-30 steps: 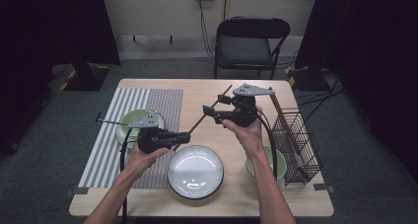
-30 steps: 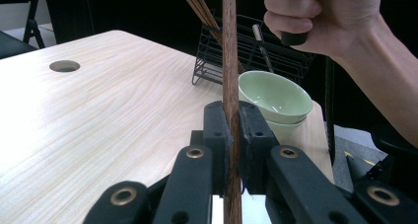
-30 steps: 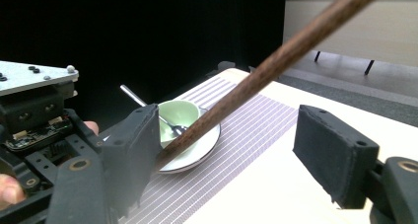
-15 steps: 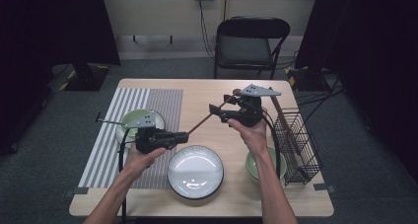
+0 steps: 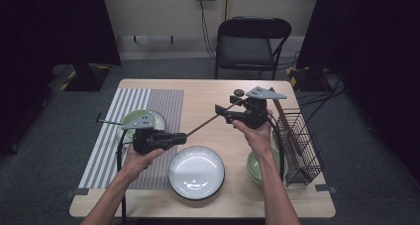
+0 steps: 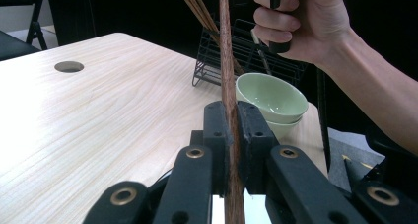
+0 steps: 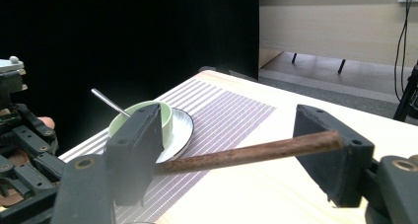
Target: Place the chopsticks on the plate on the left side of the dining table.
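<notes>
A brown wooden chopstick [image 5: 208, 122] slants over the table between the two hands. My left gripper [image 5: 184, 135] is shut on its lower end; in the left gripper view the jaws [image 6: 231, 120] clamp the chopstick [image 6: 227, 61], which runs up toward the other hand. My right gripper [image 5: 220, 111] is at the stick's upper end. In the right gripper view its jaws [image 7: 234, 135] stand wide apart, with the chopstick [image 7: 246, 155] lying loosely between them and neither pad pressing on it.
A white plate [image 5: 196, 171] lies near the front edge. A green bowl [image 5: 141, 118] with a metal utensil sits on a plate on the striped placemat [image 5: 119, 136]. Stacked green bowls [image 5: 257, 165] stand beside a black wire rack [image 5: 297, 140] holding more chopsticks.
My right gripper has shifted slightly to the right along the chopstick, whose slant has flattened a little. The left gripper has stayed in place.
</notes>
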A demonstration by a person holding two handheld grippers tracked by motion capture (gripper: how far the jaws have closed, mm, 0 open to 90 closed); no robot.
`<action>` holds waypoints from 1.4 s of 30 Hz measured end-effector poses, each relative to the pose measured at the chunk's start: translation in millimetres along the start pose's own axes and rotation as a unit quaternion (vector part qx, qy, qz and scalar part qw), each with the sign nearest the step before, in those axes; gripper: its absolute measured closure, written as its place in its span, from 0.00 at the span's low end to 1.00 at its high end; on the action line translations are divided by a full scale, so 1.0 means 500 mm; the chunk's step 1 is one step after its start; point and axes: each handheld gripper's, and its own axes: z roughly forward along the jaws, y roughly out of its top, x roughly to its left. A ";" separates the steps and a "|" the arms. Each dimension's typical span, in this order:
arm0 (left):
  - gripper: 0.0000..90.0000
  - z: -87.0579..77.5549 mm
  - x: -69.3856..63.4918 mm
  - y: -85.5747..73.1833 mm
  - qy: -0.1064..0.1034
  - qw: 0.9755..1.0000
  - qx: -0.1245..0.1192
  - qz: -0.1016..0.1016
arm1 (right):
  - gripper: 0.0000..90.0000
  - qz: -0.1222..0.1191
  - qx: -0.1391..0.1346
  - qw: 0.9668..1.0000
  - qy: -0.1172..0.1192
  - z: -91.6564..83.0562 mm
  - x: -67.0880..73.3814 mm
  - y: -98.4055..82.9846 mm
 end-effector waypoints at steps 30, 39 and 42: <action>0.93 -0.036 0.020 -0.008 0.029 1.000 0.004 0.002 | 0.17 -0.002 0.008 1.000 -0.021 -0.016 -0.008 -0.005; 0.93 -0.058 0.032 -0.021 0.048 0.999 0.010 -0.005 | 0.17 -0.001 0.008 0.999 -0.031 -0.049 -0.007 -0.003; 0.93 -0.066 0.037 -0.033 0.056 0.998 0.018 -0.007 | 0.17 -0.003 0.011 0.999 -0.035 -0.059 -0.005 -0.005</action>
